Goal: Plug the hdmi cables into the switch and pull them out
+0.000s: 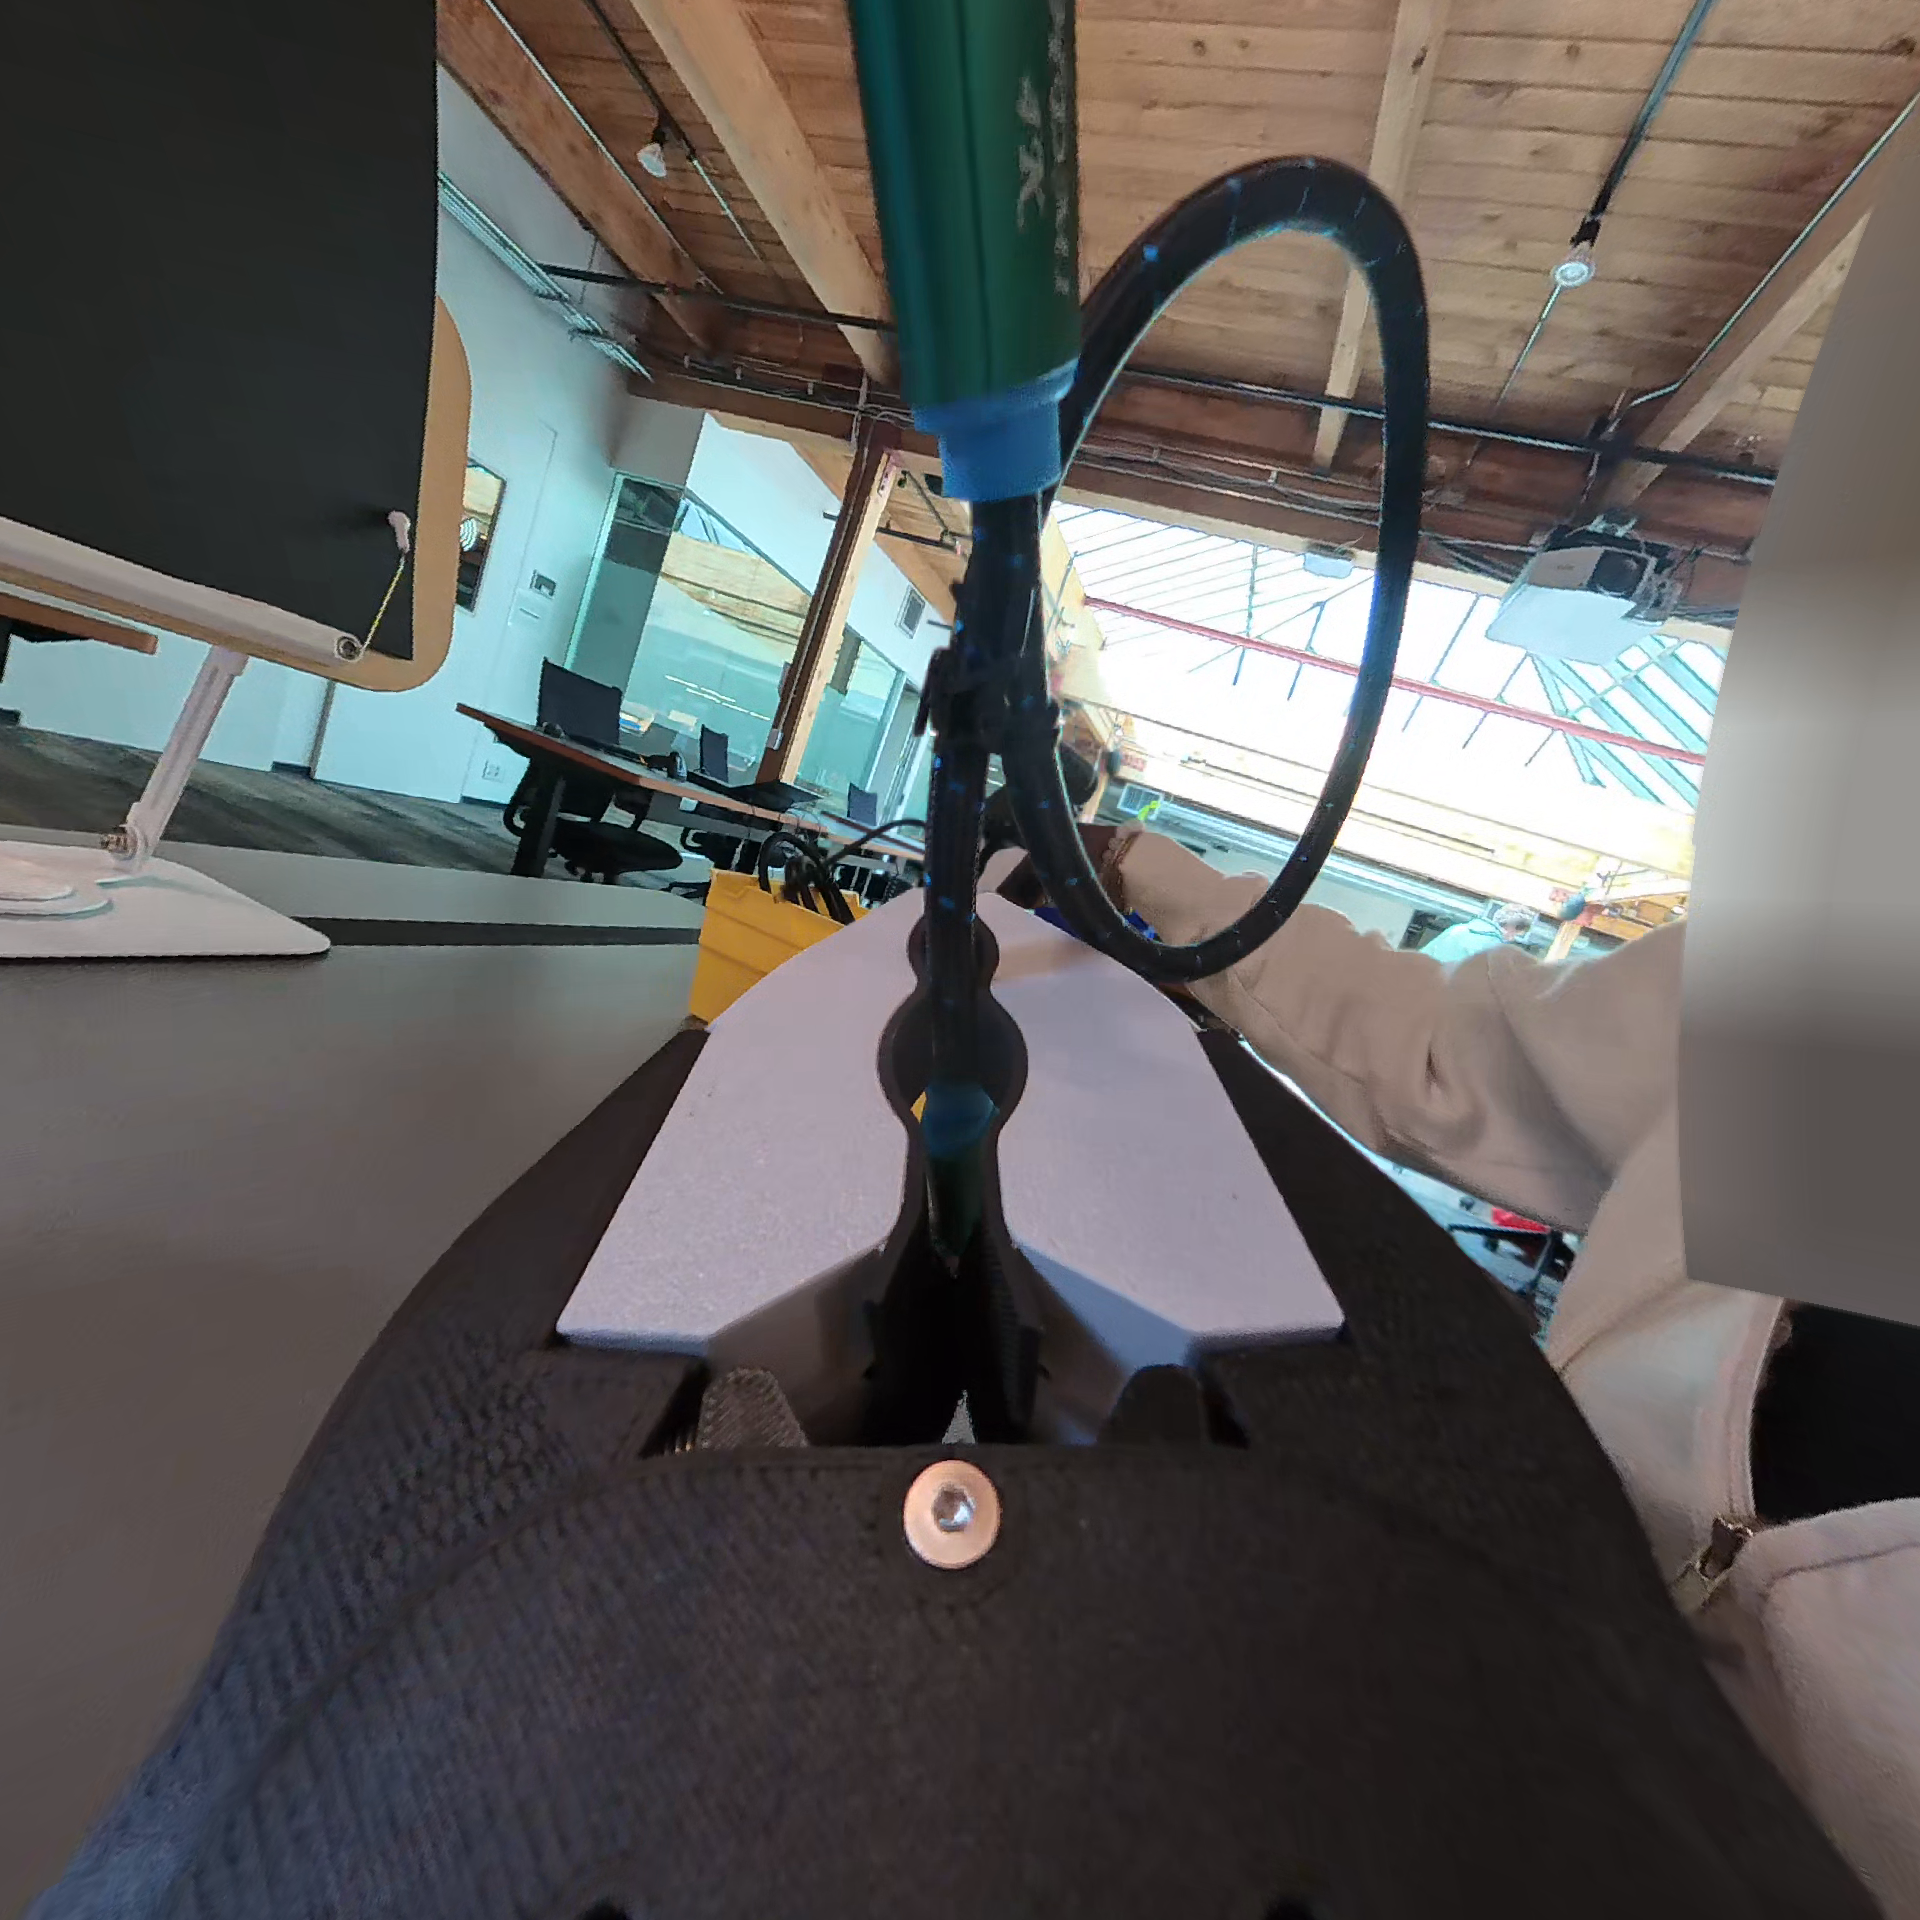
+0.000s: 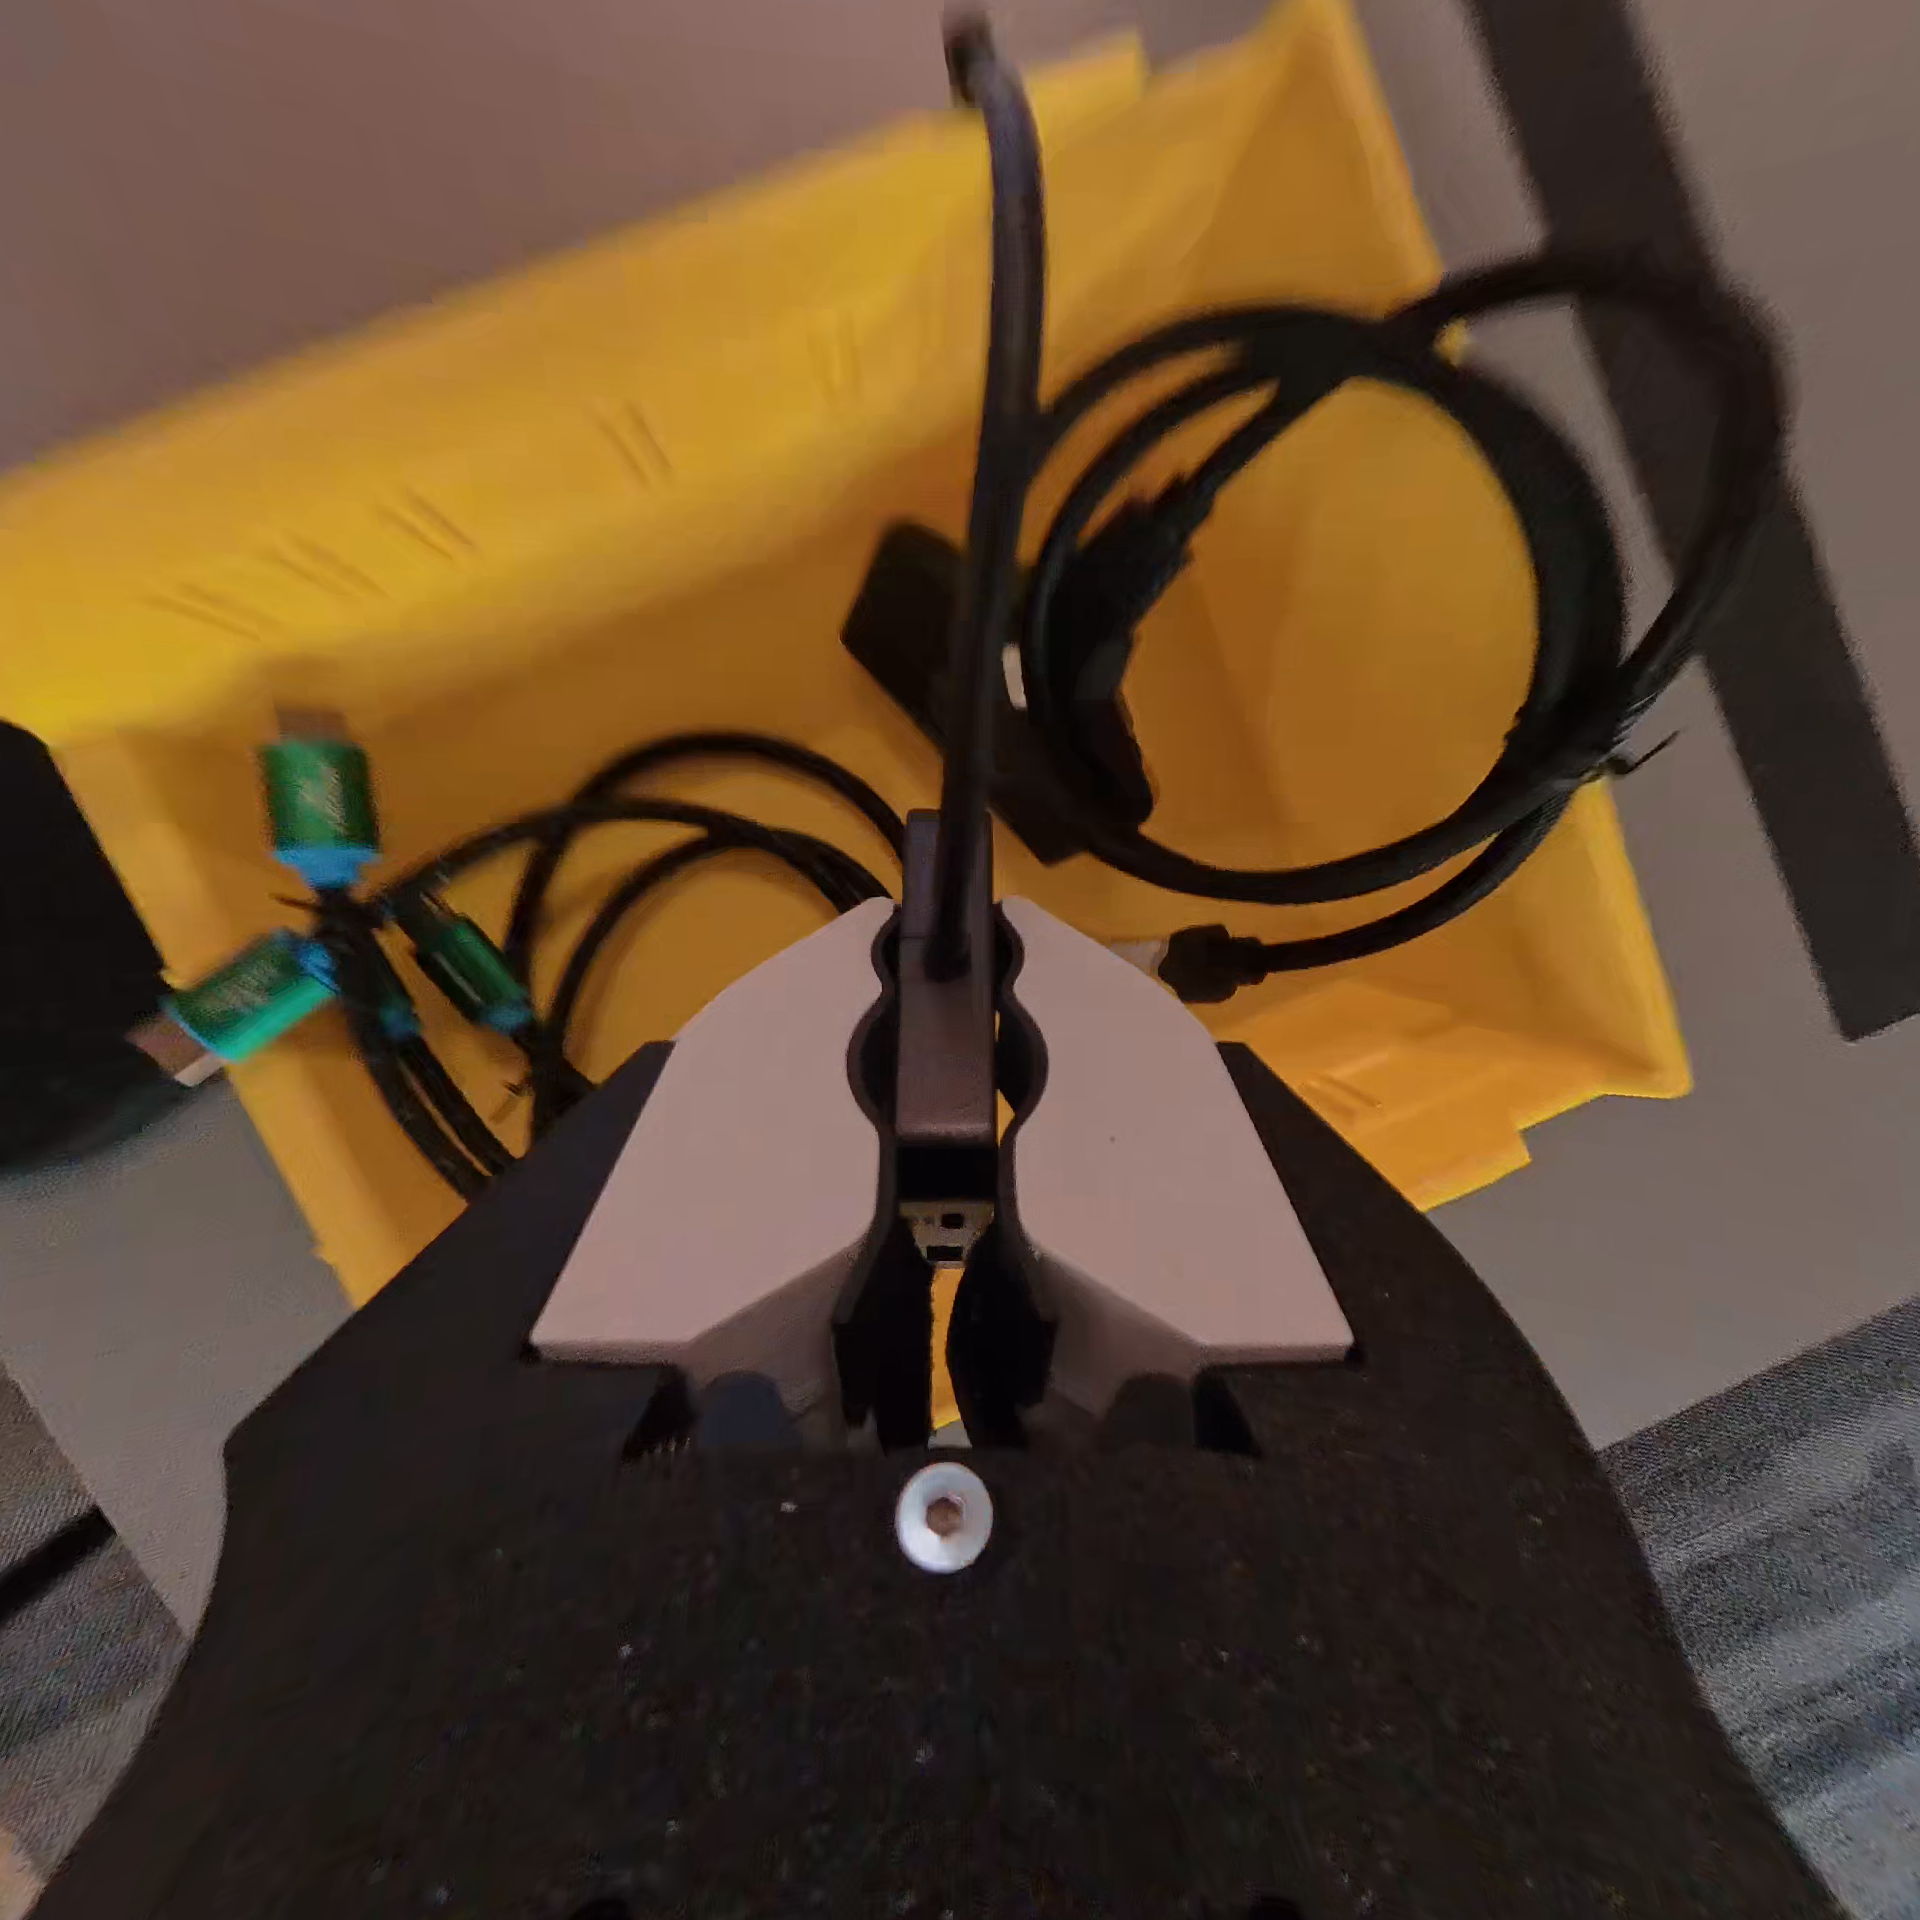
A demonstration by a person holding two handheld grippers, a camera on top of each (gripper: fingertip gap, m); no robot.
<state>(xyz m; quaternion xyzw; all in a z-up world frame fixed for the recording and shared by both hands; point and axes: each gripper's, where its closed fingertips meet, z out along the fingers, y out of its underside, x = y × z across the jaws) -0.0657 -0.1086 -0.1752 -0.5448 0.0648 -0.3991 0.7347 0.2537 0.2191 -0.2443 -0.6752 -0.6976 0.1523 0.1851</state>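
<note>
A: Where's the HDMI cable on the left side?

B: The left gripper (image 1: 951, 997) has its pale fingers (image 1: 790, 1122) pressed onto a braided black cable (image 1: 1392, 582) flecked with blue. It rises from between the tips toward twelve o'clock, ending in a green connector (image 1: 966, 208) with a blue collar, and loops round through one to four o'clock. A second blue collar sits low in the gap between the fingers.

A: And the right one?

B: The right gripper (image 2: 940, 987) pinches a black plug (image 2: 940, 1039), metal end facing the camera, its smooth black lead (image 2: 1013, 312) running straight up to twelve o'clock.

A: What lies around it?

B: A yellow bin (image 2: 520, 540) beneath, filling the frame from nine to three o'clock. Inside, at nine o'clock, a bundle of braided cables with three green connectors (image 2: 317, 790). At one to two o'clock a coiled black cable (image 2: 1558, 831) drapes over the bin's rim. A black box (image 2: 904, 613) sits just above the gripper tips; I can't tell whether it is the switch.

A: Anything further out on the left view?

B: A grey table (image 1: 260, 1143) at eight to nine o'clock, a white stand (image 1: 177, 914) at nine, the bin's corner beyond the fingertips, and a person's cream sleeve (image 1: 1455, 1039) reaching in from three o'clock.
</note>
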